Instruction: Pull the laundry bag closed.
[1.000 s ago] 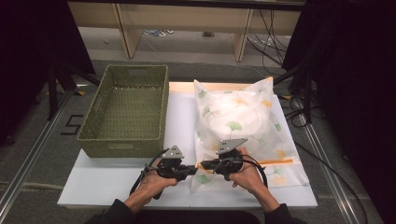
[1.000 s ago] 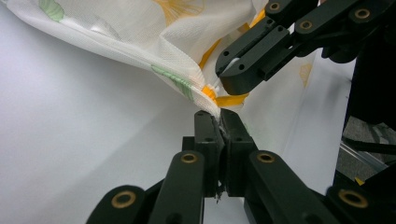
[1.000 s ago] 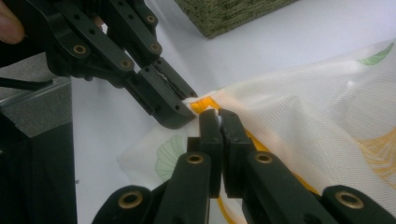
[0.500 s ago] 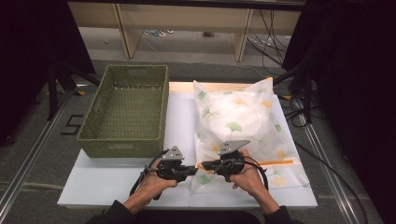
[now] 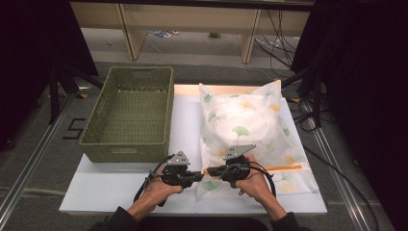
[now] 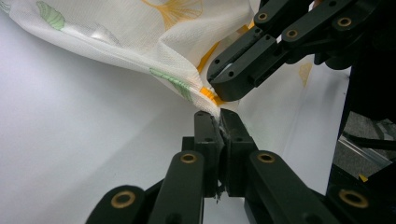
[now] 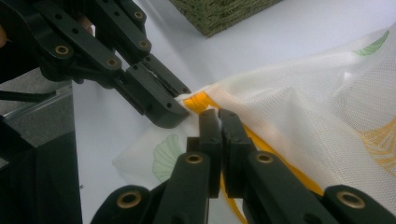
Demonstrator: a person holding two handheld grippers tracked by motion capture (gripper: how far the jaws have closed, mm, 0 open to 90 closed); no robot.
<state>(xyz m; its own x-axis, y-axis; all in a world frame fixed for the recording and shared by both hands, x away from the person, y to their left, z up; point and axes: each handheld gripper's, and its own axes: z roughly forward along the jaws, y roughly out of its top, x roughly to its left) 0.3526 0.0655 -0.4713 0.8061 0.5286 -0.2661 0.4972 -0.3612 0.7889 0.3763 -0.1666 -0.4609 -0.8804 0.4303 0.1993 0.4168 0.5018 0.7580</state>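
My left gripper [image 6: 218, 122] hides the fabric edge clamped between its jaws, and what fills the mesh bag [image 5: 250, 126] I cannot tell (only a pale bulge shows). My right gripper [image 7: 218, 122] covers part of the orange zipper [image 7: 261, 140]; the green basket [image 7: 219, 14] is cut off by the picture's top edge.

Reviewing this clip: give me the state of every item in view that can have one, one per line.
Leaf-print mesh zip bag: full, lying flat on the white board, near left corner lifted.
Orange zipper: appears closed; its end is pinched.
Left hand-held gripper: shut on the bag's corner.
Right hand-held gripper: shut on the bag's zipper edge, beside the left one.
Green woven basket: upright, empty.
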